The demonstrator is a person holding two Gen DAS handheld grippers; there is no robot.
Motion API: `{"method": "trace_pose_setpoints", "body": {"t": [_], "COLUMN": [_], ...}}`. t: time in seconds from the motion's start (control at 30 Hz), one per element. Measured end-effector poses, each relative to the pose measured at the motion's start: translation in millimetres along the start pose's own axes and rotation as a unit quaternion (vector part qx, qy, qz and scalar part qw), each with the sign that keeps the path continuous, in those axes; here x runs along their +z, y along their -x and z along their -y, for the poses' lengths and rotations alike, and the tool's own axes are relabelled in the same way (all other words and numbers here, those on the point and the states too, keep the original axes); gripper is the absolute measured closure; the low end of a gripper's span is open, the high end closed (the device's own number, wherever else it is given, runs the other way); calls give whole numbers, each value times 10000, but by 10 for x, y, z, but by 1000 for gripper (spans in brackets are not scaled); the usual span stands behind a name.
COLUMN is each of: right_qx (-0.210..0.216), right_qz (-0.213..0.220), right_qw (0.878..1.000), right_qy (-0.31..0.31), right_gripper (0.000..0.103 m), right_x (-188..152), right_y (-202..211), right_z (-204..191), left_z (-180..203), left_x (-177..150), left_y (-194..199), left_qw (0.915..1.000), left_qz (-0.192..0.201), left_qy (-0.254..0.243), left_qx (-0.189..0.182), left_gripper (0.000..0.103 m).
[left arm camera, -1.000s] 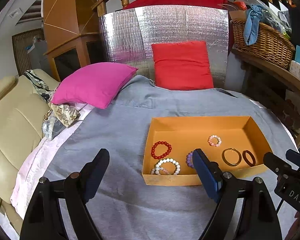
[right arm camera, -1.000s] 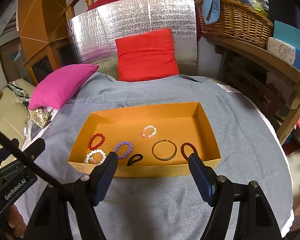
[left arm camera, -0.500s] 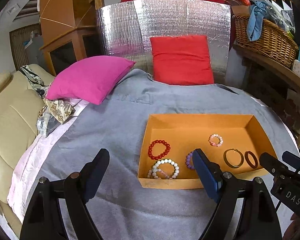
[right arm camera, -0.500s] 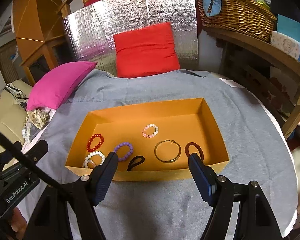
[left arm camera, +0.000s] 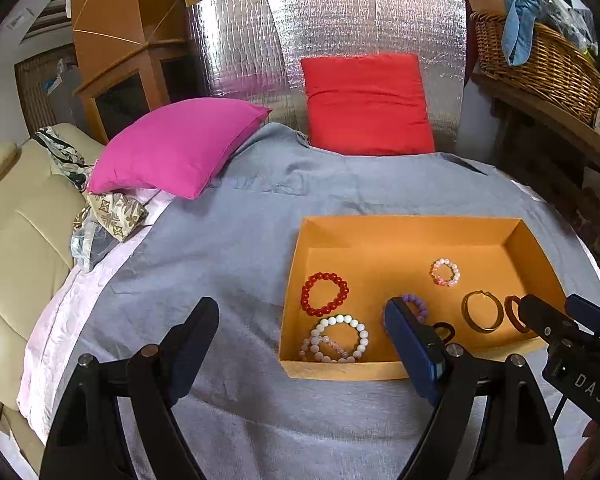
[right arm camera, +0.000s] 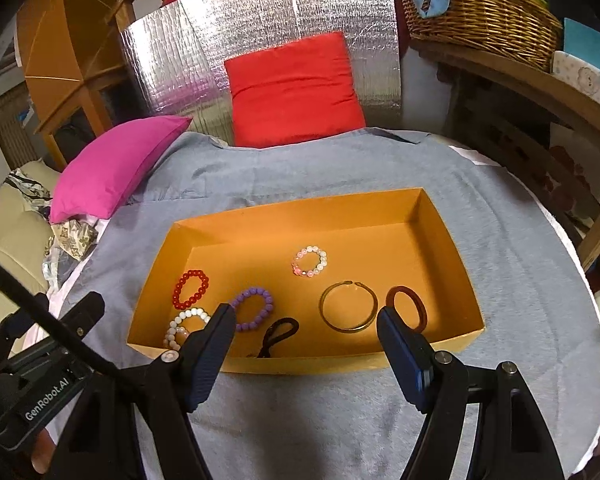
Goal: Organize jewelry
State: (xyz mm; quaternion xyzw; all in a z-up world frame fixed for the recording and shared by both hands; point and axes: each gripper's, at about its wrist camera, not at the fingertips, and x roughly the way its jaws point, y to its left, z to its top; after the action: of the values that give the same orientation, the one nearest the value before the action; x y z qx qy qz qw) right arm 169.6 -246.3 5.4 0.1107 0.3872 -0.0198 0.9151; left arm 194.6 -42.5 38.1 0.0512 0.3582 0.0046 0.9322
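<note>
Jewelry: beaded elastic bracelets like purple bead bracelet light, floppy, roll-prone; thin brass open bangle stiff, pinch across rim. Left gripper, right gripper fingers apart, empty.

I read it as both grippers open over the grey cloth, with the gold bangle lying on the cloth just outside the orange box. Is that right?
Not quite. The gold bangle lies inside the orange box, between the purple bead bracelet and the dark red ring, as the right wrist view shows. Both the left gripper and the right gripper are open.
</note>
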Motion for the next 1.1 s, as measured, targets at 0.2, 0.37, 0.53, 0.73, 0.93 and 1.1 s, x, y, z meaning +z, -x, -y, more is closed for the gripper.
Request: {"method": "trace_pose_setpoints", "body": {"t": [0.2, 0.37, 0.53, 0.73, 0.93, 1.1], "right_qx": [2, -17, -36, -37, -55, -71], "right_qz": [-35, -40, -44, -41, -32, -26], "right_qw": [10000, 10000, 10000, 10000, 10000, 10000], "right_qy": [-8, -19, -31, -35, -17, -27], "right_gripper": [27, 27, 27, 27, 27, 27], "right_x": [5, 17, 31, 36, 26, 24], "right_y": [-53, -81, -107, -107, -111, -100], "right_z": [-14, -5, 4, 18, 13, 11], "left_z": [14, 39, 39, 34, 35, 40], "left_x": [18, 29, 40, 36, 35, 19], "left_y": [-33, -50, -63, -54, -34, -8], "left_qw": [10000, 10000, 10000, 10000, 10000, 10000], "left_qz": [-33, -44, -45, -38, 8, 48], "left_qy": [6, 5, 27, 19, 4, -29], "left_qx": [-31, -45, -34, -39, -45, -55], "left_gripper": [18, 18, 18, 18, 18, 18]}}
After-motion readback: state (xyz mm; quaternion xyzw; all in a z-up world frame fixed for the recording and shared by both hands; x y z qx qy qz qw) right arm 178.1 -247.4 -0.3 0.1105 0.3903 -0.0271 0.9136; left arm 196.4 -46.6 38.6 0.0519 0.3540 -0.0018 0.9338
